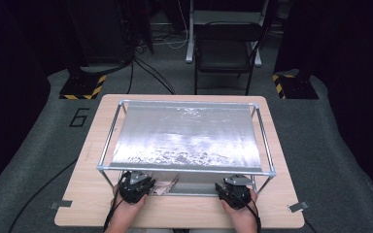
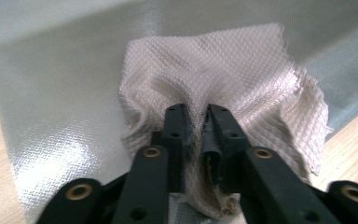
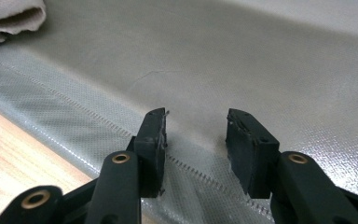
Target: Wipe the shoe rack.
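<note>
The left gripper (image 2: 196, 114) pinches a bunched white cloth (image 2: 242, 74), which lies on the silver sheet (image 2: 51, 93) at the frame's 6 o'clock edge. At 3 o'clock from it, the right gripper (image 3: 196, 126) stands half open, empty, over the sheet's stitched hem.

Black numeral "6" (image 1: 79, 117) on the grey floor left of the table, seemingly painted

Lab: dark curtains, hazard-striped stand bases (image 1: 82, 87), floor cables, wooden table (image 1: 175, 213).
</note>
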The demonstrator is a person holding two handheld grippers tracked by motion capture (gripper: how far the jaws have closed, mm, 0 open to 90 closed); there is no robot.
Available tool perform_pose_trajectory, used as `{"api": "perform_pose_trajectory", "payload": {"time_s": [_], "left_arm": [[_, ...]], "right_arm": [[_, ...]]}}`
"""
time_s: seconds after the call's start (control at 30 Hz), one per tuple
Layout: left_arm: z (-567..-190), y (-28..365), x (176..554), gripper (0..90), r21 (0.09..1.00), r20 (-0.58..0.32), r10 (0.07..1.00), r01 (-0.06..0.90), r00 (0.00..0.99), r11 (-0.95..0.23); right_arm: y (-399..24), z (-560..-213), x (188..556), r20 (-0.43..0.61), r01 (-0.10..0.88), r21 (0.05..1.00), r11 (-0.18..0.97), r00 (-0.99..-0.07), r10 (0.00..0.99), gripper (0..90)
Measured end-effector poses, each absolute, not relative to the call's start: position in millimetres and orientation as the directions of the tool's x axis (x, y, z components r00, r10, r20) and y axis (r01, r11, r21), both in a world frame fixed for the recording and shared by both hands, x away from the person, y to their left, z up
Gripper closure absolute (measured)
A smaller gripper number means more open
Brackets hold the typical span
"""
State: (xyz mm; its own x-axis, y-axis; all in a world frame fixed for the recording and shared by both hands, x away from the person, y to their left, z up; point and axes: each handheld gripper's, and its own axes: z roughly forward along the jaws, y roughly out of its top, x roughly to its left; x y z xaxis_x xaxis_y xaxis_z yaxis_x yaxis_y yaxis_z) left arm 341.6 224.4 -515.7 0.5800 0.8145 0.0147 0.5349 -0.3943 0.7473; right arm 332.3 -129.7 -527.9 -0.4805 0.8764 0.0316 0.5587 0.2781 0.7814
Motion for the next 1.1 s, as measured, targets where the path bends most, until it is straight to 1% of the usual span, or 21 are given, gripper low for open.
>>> {"api": "perform_pose_trajectory", "payload": {"time_s": [0.03, 0.07, 0.1, 0.13, 0.17, 0.2, 0.23, 0.27, 0.33, 0.37, 0.43, 0.5, 0.53, 0.63, 0.67, 0.73, 0.77, 0.83, 0.93, 1.0, 1.1], "left_arm": [[-514, 225, 342, 72.6, 0.742, 0.018, 0.809, 0.534, 0.587, -0.404], [-515, 220, 339, 69.3, 0.761, -0.042, 0.839, 0.561, 0.543, -0.325], [-515, 217, 339, 64.5, 0.772, -0.067, 0.846, 0.565, 0.529, -0.292], [-513, 217, 340, 60.1, 0.771, -0.067, 0.84, 0.562, 0.538, -0.299], [-513, 215, 342, 56.3, 0.796, -0.052, 0.846, 0.534, 0.53, -0.286], [-512, 213, 342, 51.2, 0.776, -0.089, 0.834, 0.563, 0.544, -0.285], [-511, 212, 342, 47.8, 0.772, -0.069, 0.865, 0.577, 0.496, -0.269], [-512, 208, 342, 46.1, 0.772, -0.062, 0.89, 0.586, 0.453, -0.245], [-514, 205, 347, 45.2, 0.764, -0.063, 0.878, 0.589, 0.475, -0.264], [-517, 203, 349, 46.6, 0.768, -0.077, 0.871, 0.586, 0.485, -0.259], [-520, 202, 354, 48.7, 0.753, -0.07, 0.817, 0.568, 0.572, -0.333], [-522, 197, 349, 51.7, 0.754, -0.056, 0.874, 0.594, 0.484, -0.28], [-522, 196, 349, 53.2, 0.749, -0.073, 0.875, 0.606, 0.478, -0.268], [-523, 193, 352, 58.7, 0.757, -0.085, 0.855, 0.591, 0.512, -0.278], [-523, 191, 352, 62.0, 0.754, -0.084, 0.852, 0.592, 0.516, -0.284], [-523, 188, 352, 68.3, 0.755, -0.082, 0.848, 0.588, 0.524, -0.291], [-523, 187, 354, 70.2, 0.753, -0.086, 0.819, 0.575, 0.567, -0.319], [-523, 185, 354, 73.0, 0.766, -0.07, 0.815, 0.554, 0.575, -0.326], [-523, 182, 351, 75.2, 0.771, -0.083, 0.828, 0.562, 0.555, -0.3], [-524, 182, 353, 75.5, 0.773, -0.074, 0.805, 0.544, 0.588, -0.326], [-523, 181, 353, 75.6, 0.767, -0.069, 0.802, 0.545, 0.593, -0.337]], "right_arm": [[-130, -528, 333, 0.021, 0.552, 0.782, 0.287, -0.485, 0.874, 57.6], [-130, -528, 333, 0.02, 0.551, 0.783, 0.289, -0.486, 0.873, 57.6], [-130, -528, 332, 0.039, 0.562, 0.781, 0.272, -0.479, 0.877, 57.6], [-130, -528, 332, 0.039, 0.562, 0.781, 0.272, -0.479, 0.877, 57.6], [-130, -528, 333, 0.022, 0.552, 0.783, 0.287, -0.485, 0.874, 57.6], [-130, -528, 332, 0.029, 0.557, 0.781, 0.282, -0.484, 0.875, 57.5], [-130, -528, 332, 0.042, 0.563, 0.781, 0.27, -0.48, 0.876, 57.5], [-130, -528, 332, 0.042, 0.563, 0.781, 0.271, -0.48, 0.876, 57.5], [-130, -528, 332, 0.034, 0.559, 0.782, 0.277, -0.481, 0.876, 57.5], [-130, -528, 332, 0.053, 0.563, 0.784, 0.264, -0.484, 0.874, 57.6], [-130, -528, 332, 0.036, 0.56, 0.782, 0.275, -0.48, 0.876, 57.5], [-130, -528, 332, 0.034, 0.56, 0.781, 0.276, -0.479, 0.877, 57.5], [-130, -528, 332, 0.033, 0.56, 0.781, 0.276, -0.479, 0.877, 57.5], [-130, -528, 332, 0.02, 0.553, 0.783, 0.285, -0.481, 0.877, 57.5], [-130, -528, 332, 0.033, 0.553, 0.786, 0.276, -0.483, 0.875, 57.5], [-130, -528, 332, 0.019, 0.553, 0.783, 0.283, -0.477, 0.879, 57.5], [-129, -528, 333, 0.03, 0.557, 0.782, 0.278, -0.479, 0.877, 57.5], [-130, -527, 332, 0.033, 0.556, 0.785, 0.273, -0.477, 0.878, 57.5], [-130, -528, 332, 0.02, 0.556, 0.783, 0.279, -0.471, 0.882, 57.5], [-129, -528, 333, 0.027, 0.557, 0.783, 0.276, -0.474, 0.88, 57.6], [-130, -528, 332, 0.024, 0.557, 0.782, 0.279, -0.475, 0.88, 57.6]]}}
